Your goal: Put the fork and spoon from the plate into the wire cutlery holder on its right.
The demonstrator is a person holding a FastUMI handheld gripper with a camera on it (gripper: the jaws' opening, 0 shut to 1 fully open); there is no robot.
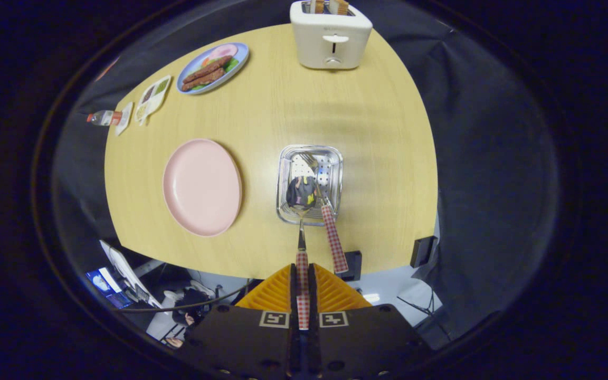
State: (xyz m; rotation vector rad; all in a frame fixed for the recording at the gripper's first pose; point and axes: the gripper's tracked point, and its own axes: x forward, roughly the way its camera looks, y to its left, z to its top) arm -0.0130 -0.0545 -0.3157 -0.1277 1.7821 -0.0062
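Observation:
My gripper (302,274) is shut on the red-checked handle of a spoon (302,198). The spoon's shiny bowl hangs over the near rim of the wire cutlery holder (284,169), which stands on the wooden table ahead of my fingers. A fork (327,219) with the same checked handle stands in the holder, tines down inside and handle leaning out over the near rim, just right of the spoon. Left of the holder lies the pink plate (202,186), with nothing on it.
A white toaster (331,37) with bread in its slots stands at the table's far edge. Far left sit a blue plate of food (213,67), a small sauce tray (153,97) and a bottle (104,117). Below the table's near edge, the floor holds cables and a screen.

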